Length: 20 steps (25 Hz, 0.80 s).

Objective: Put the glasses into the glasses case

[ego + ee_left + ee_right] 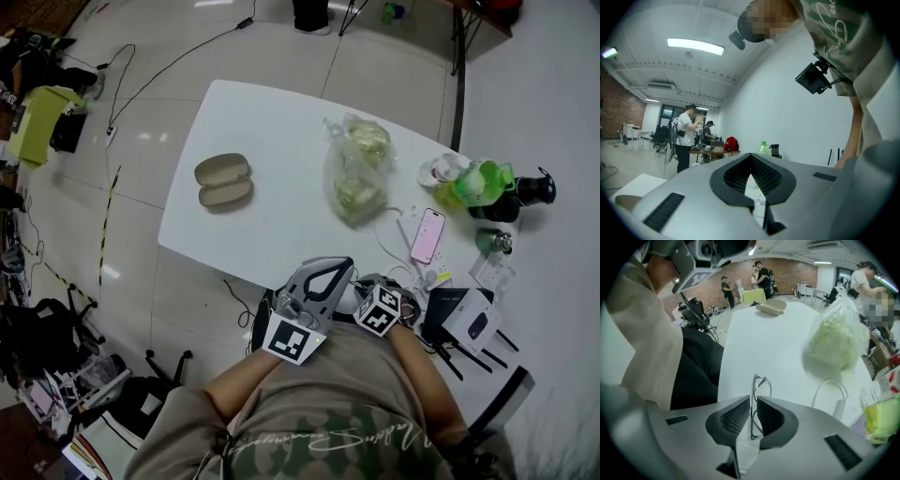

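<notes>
The open tan glasses case lies at the table's far left; in the right gripper view the case shows at the table's far end. Thin dark-framed glasses stand edge-on between the pads of my right gripper, which is shut on them just above the table's near edge. In the head view the right gripper is close to the person's body, and the glasses are too small to make out there. My left gripper is beside it, tips touching, holding nothing.
A clear plastic bag of green produce sits mid-table. At the right are a pink phone, a green bottle, white cables and a white device. People stand in the background.
</notes>
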Tool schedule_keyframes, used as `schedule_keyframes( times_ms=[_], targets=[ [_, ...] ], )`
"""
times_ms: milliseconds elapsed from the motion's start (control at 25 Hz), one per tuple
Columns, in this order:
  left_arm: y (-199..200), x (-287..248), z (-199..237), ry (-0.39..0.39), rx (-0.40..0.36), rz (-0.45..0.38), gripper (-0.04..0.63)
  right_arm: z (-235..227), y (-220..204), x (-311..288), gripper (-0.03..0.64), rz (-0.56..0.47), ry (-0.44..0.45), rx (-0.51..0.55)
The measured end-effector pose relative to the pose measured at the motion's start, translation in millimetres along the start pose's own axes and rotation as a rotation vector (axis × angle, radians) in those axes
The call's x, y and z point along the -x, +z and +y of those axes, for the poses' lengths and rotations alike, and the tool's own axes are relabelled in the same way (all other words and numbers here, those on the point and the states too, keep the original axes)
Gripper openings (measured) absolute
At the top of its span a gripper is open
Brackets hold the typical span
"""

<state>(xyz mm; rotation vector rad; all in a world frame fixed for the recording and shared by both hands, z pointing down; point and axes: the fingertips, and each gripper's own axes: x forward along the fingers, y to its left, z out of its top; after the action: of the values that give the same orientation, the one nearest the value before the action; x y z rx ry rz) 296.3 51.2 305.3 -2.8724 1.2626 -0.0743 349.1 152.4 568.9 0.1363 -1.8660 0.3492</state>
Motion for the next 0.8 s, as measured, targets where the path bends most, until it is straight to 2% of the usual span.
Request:
schedule_keyframes(
  times_ms=[160,320,520,800],
  targets=[
    [-4,-5,3,0.004,0.03,0.01,0.006,5,-7,-13,0.028,0.052,0.027,0.059],
    [-7,-6,7,0.005,0.031,0.02,0.006,4,-11,-18,0.028,0.061,0.038,0.065],
    [-11,-4,1,-0.034,0.091,0.007,0.006,0,-17,-26,0.028,0.095,0.023,0.064],
    [-11,-3,0,-0.027,0.078,0.002,0.006,-4,-16,-38,0.028,0.123,0.017,0.043]
  ],
)
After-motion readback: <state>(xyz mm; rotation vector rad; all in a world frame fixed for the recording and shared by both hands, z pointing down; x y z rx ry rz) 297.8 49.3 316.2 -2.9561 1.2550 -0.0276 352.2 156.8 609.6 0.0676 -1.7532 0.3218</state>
